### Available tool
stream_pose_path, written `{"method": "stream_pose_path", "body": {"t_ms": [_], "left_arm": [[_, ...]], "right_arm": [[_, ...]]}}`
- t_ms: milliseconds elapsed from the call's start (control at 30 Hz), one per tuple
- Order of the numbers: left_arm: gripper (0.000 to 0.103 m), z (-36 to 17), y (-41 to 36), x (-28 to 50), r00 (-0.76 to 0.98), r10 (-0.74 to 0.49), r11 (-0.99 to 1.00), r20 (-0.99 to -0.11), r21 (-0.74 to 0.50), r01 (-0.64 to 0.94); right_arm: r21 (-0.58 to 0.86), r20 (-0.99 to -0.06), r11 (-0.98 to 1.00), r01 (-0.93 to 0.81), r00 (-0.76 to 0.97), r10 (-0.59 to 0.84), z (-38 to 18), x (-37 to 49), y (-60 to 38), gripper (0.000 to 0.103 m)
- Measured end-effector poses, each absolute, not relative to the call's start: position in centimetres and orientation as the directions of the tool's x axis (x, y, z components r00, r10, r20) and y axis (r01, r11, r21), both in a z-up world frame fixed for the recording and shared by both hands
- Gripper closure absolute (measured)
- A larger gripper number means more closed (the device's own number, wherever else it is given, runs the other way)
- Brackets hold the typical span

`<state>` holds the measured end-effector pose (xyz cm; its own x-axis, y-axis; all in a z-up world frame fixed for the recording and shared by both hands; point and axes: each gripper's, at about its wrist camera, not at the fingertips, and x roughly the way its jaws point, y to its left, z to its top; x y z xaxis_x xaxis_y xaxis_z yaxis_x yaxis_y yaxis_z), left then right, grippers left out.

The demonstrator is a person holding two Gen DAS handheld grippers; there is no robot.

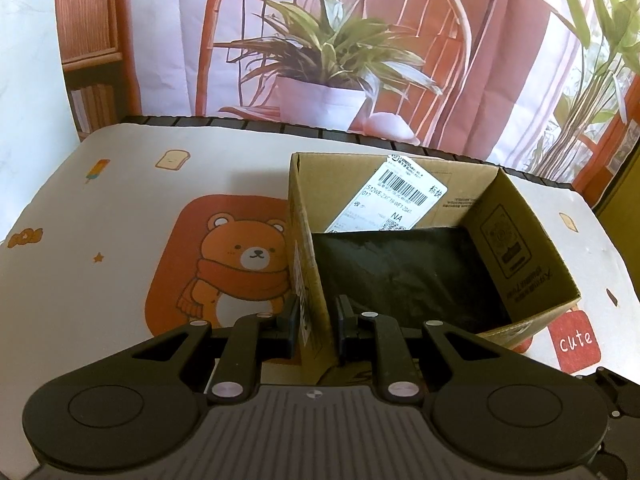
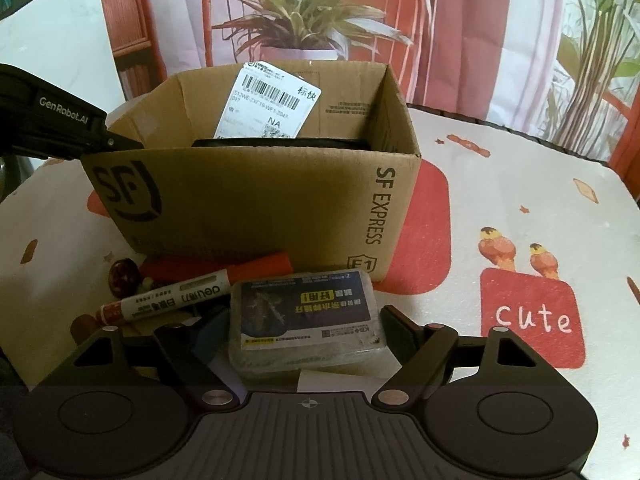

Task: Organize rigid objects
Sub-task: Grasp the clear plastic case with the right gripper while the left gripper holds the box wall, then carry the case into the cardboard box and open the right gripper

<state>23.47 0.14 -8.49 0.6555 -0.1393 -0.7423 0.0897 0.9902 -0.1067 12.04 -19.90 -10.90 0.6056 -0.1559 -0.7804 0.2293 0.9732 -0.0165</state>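
Note:
An open cardboard SF Express box (image 2: 256,200) stands on the table, with a black item (image 1: 404,272) on its floor and a shipping label (image 1: 392,196) on its far wall. My left gripper (image 1: 318,320) is shut on the box's left wall (image 1: 308,256), one finger outside and one inside. It also shows in the right wrist view (image 2: 64,124) at the box's left corner. My right gripper (image 2: 304,324) is open around a wrapped rectangular block (image 2: 308,316) that lies in front of the box.
A red and white marker (image 2: 172,294), a red object (image 2: 224,266) and a dark round piece (image 2: 124,276) lie left of the block by the box front. The tablecloth (image 2: 520,208) has cartoon prints. A printed backdrop hangs behind the table.

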Motion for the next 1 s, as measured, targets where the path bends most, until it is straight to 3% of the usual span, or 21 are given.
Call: {"method": "stream_pose_path", "body": {"t_ms": [567, 1000], "left_arm": [[0.083, -8.6, 0.3, 23.5, 0.655, -0.147, 0.989, -0.741, -0.121, 0.085], [0.084, -9.0, 0.6, 23.7, 0.653, -0.170, 0.984, -0.738, -0.158, 0.078]], "right_arm": [[0.042, -0.713, 0.931, 0.362, 0.664, -0.226, -8.2, 9.3, -22.3, 0.026], [0.010, -0.626, 0.916, 0.401, 0.717, -0.307, -3.3, 8.0, -23.5, 0.026]]}}
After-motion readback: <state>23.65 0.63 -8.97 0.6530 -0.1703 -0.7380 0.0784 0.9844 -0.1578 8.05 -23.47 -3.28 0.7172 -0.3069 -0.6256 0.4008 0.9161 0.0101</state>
